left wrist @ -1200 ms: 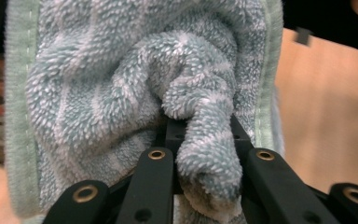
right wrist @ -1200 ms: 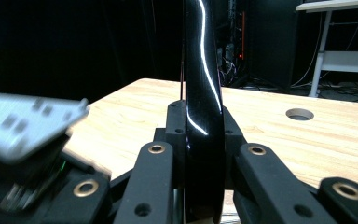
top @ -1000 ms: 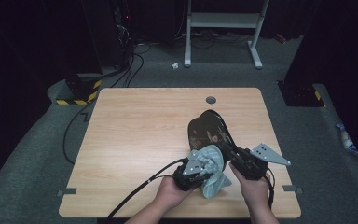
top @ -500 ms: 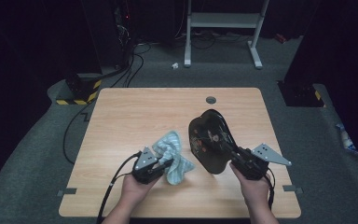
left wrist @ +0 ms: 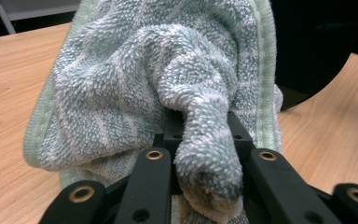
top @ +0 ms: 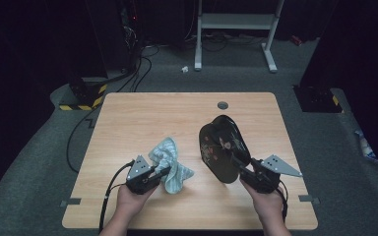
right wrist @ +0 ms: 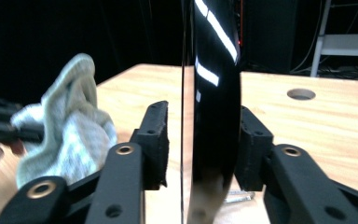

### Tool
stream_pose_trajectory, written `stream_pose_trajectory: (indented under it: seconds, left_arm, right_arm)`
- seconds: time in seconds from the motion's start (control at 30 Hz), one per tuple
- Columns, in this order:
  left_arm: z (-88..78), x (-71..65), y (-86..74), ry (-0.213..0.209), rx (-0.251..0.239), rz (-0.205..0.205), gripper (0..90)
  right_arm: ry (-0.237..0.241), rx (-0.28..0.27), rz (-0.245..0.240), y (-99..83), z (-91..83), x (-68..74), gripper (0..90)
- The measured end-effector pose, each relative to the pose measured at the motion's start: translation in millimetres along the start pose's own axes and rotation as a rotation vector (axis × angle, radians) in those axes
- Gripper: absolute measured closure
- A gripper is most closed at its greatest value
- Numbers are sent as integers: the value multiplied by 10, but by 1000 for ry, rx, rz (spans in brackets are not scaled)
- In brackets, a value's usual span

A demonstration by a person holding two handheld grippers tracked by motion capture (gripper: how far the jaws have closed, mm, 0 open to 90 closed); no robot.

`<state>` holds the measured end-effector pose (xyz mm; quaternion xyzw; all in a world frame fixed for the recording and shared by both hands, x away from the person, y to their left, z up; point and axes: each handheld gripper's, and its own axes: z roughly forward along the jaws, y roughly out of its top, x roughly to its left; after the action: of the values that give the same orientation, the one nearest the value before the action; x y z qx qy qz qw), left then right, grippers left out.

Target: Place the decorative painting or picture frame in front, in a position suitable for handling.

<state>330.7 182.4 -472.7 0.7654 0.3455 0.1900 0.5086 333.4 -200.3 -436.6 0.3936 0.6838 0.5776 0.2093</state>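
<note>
A black lacquered plate [top: 224, 147] stands on edge on the wooden table [top: 142, 118], right of centre. My right gripper [top: 237, 164] has it between its jaws at the near rim. In the right gripper view the plate [right wrist: 214, 93] touches the right pad, with a gap at the left pad; the jaws of my right gripper [right wrist: 203, 126] have just been opening. My left gripper [top: 163, 173] is shut on a pale green-and-white towel [top: 170, 164], held a short way left of the plate. A fold of the towel [left wrist: 168, 70] is pinched between the jaws of my left gripper [left wrist: 205, 128].
A round cable hole [top: 222, 105] lies in the table near its far edge. Cables trail from both grippers over the near edge. Beyond the table, a white metal frame [top: 236, 22] and black boxes stand on the dark floor.
My left gripper has carried the towel leftward, off the plate. The plate stays upright in place, and the right jaws have spread apart around it.
</note>
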Motion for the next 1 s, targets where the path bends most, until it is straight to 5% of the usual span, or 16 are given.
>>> stream_pose_trajectory:
  seconds: [0.3,0.5,0.8,1.0]
  left_arm:
    - [-13,9,85,-32,-40,-37,765]
    - [-26,18,303,-16,-59,-65,763]
    - [10,44,771,35,-97,-43,767]
    - [36,-34,1059,48,-119,14,766]
  right_arm:
    - [-31,79,-6,-276,-41,4,496]
    - [-52,108,10,-450,46,43,448]
    - [-27,152,-10,-572,141,80,366]
    - [-40,137,-5,-606,148,63,433]
